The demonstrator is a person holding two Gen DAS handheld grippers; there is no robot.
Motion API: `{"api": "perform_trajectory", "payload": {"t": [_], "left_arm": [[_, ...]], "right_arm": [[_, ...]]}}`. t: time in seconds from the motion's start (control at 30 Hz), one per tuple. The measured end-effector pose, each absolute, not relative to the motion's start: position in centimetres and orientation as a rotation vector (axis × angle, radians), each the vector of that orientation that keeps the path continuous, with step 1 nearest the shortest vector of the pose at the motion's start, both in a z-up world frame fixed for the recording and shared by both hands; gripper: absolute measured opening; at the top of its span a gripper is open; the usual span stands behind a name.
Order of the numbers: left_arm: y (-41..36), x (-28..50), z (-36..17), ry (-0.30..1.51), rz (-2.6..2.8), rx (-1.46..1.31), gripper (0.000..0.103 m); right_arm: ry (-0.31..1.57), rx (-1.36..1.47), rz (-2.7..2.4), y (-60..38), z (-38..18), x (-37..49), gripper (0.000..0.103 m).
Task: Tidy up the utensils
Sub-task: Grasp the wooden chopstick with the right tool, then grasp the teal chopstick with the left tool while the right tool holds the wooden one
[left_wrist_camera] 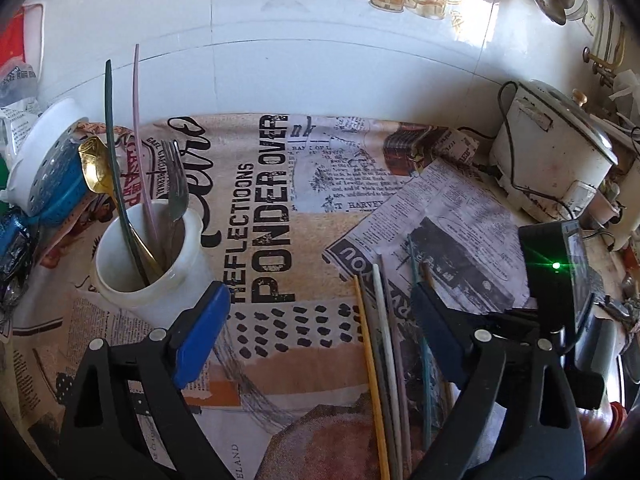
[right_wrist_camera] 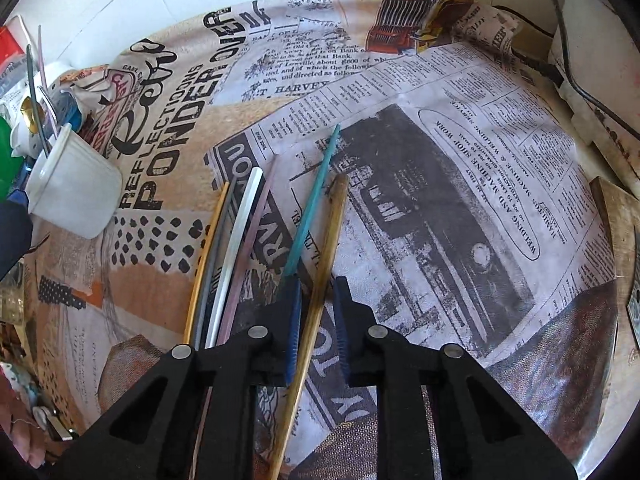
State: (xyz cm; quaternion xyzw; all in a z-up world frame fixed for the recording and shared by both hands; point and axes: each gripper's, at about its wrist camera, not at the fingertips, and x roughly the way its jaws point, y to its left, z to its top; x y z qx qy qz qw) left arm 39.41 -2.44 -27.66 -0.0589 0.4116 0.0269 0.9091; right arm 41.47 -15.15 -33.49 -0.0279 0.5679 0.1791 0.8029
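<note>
In the left wrist view, the left gripper [left_wrist_camera: 320, 312] hung spread wide over the printed cloth [left_wrist_camera: 280, 340], holding nothing, beside the white cup [left_wrist_camera: 148, 276] of cutlery. In the right wrist view, the right gripper [right_wrist_camera: 316, 284] straddled the wooden chopstick [right_wrist_camera: 320, 276] (jaws narrow, one pad touching it), loose chopsticks [right_wrist_camera: 236, 248] lying just left.

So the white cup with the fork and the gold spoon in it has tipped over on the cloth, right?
Not quite. The white cup has not tipped over: it stands upright on the cloth, as the left wrist view shows. The rest is right: the fork and the gold spoon are in it, sticking up out of its mouth.
</note>
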Motion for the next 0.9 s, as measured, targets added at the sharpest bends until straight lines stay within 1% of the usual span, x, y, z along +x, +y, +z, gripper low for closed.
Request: {"api": "perform_trajectory", "payload": {"t": [0.27,0.43,0.47,0.5,0.57,0.63,0.7,0.8,0.9], "left_arm": [[-2.7,40.5,-29.2,0.867,0.066,-0.115,0.091],[-4.3,42.0,-30.4,0.92,0.021,-0.081,0.091],[-4.7,42.5,-30.7,0.937,0.001,-0.074,0.088],[-5.2,43.0,-31.1,0.958,-0.022,-0.066,0.082],[-6.1,43.8,-31.8,1.005,-0.059,-0.048,0.075],[-7.0,44.7,-32.7,1.055,-0.099,-0.037,0.075],[-7.8,45.2,-33.3,1.081,-0.128,-0.037,0.066],[-9.1,45.9,-34.1,1.13,-0.185,-0.028,0.057],[-10.5,46.5,-35.1,1.181,-0.226,-0.004,0.041]], "right_arm": [[1.205,-0.064,0.376,-15.1,-33.6,41.6,0.007],[1.196,-0.018,0.37,-16.8,-33.0,41.7,0.007],[1.193,-0.009,0.368,-17.2,-32.8,41.8,0.007],[1.188,0.002,0.364,-17.8,-32.7,41.8,0.007],[1.179,0.018,0.354,-18.5,-32.3,41.7,0.007],[1.17,0.036,0.342,-19.3,-32.0,41.6,0.007],[1.163,0.059,0.332,-20.2,-31.7,41.4,0.007],[1.153,0.087,0.322,-21.2,-31.3,41.3,0.007],[1.151,0.105,0.314,-21.9,-31.3,41.3,0.007]]}}
